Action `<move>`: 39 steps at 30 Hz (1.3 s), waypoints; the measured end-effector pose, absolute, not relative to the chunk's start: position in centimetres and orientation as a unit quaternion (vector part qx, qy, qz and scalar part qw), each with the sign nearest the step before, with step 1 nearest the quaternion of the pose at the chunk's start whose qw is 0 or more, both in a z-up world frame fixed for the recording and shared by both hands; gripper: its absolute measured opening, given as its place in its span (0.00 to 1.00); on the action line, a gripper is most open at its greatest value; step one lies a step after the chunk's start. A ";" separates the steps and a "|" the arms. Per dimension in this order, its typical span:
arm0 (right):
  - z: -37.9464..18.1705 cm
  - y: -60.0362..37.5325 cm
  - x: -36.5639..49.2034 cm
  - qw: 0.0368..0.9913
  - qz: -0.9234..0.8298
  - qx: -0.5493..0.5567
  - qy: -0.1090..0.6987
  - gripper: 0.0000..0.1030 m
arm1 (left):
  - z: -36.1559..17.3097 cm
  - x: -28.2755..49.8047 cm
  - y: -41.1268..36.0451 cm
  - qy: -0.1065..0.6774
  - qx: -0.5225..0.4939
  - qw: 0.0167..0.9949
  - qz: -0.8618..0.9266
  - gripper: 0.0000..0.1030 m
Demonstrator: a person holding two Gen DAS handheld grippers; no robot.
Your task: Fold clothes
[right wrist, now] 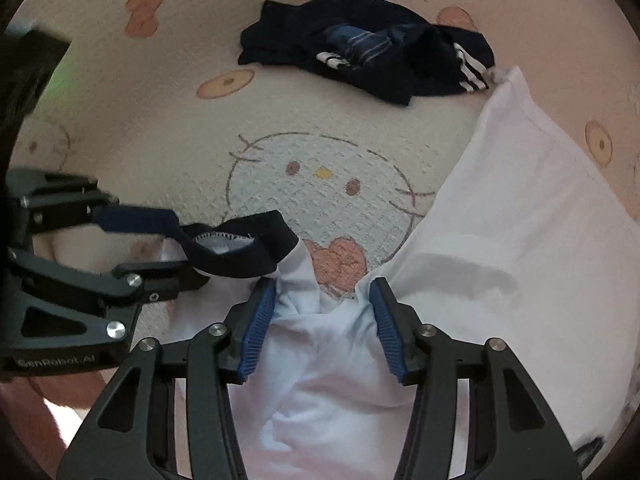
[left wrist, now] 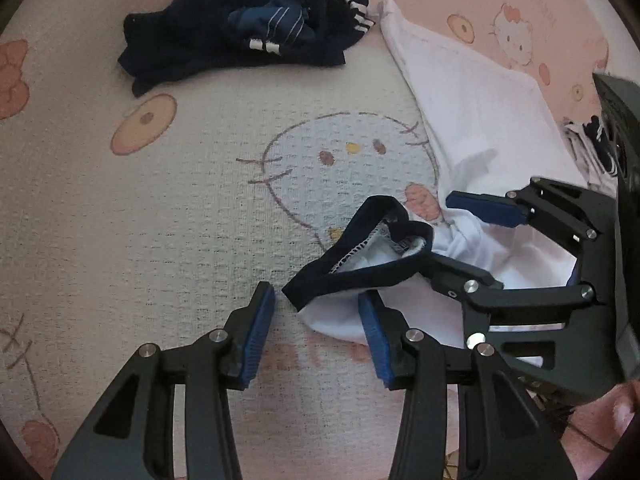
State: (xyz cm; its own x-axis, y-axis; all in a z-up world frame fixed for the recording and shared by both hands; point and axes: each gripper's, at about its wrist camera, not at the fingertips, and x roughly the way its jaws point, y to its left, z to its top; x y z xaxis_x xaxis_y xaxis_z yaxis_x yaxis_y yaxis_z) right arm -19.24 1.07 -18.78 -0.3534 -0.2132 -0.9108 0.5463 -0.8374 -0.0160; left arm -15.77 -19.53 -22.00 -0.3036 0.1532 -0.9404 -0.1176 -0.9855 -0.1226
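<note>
A white T-shirt (left wrist: 476, 120) with a dark navy collar (left wrist: 360, 256) lies crumpled on a Hello Kitty blanket (left wrist: 160, 208). My left gripper (left wrist: 316, 336) is open, its fingers straddling the collar's lower corner. My right gripper (left wrist: 460, 232) is open over the shirt just right of the collar. In the right wrist view the right gripper (right wrist: 322, 328) is open around bunched white fabric of the shirt (right wrist: 512, 216), and the left gripper (right wrist: 176, 244) is open at the collar (right wrist: 240, 252).
A crumpled dark navy garment (left wrist: 244, 36) with white stripes lies at the back of the blanket; it also shows in the right wrist view (right wrist: 372, 48). Another small striped cloth (left wrist: 592, 140) sits at the far right.
</note>
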 end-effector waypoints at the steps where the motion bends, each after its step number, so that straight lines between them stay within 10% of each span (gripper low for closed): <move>1: -18.8 0.7 -19.2 0.236 -0.806 0.512 0.181 0.51 | -22.2 -15.9 -19.0 -0.007 -0.583 0.083 0.808 0.45; 6: -18.9 -0.1 -20.0 0.220 -0.808 0.487 0.249 0.55 | -22.4 -16.2 -18.7 -0.014 -0.582 0.086 0.809 0.45; 8: -18.7 0.7 -20.8 0.164 -0.826 0.470 0.266 0.43 | -22.0 -15.6 -20.3 -0.023 -0.581 0.090 0.809 0.45; 16: -16.1 4.2 -21.8 0.167 -0.849 0.480 0.148 0.40 | -21.9 -16.5 -24.5 -0.196 -0.558 0.107 0.799 0.45; 23: -16.9 3.5 -20.5 0.168 -0.843 0.494 0.130 0.41 | -22.3 -17.0 -19.6 -0.155 -0.543 0.147 0.812 0.44; 24: -17.1 3.8 -20.6 0.163 -0.845 0.494 0.124 0.42 | -21.9 -17.3 -18.7 -0.151 -0.539 0.150 0.815 0.43; 26: -16.6 4.7 -20.6 0.151 -0.850 0.492 0.111 0.47 | -22.2 -18.1 -17.8 -0.157 -0.537 0.164 0.812 0.03; 39: -15.3 11.2 -12.4 0.102 -0.838 0.527 0.099 0.51 | -19.7 -14.4 -22.2 -0.236 -0.541 0.100 0.801 0.04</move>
State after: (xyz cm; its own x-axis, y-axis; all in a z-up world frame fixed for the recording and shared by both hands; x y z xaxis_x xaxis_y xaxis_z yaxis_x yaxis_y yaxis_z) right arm -12.40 11.24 -15.34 -0.4245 -0.0670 -0.9030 0.2756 -0.9595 -0.0584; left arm -14.43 -22.19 -19.71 -0.3944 0.4159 -0.8194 0.0942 -0.8687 -0.4863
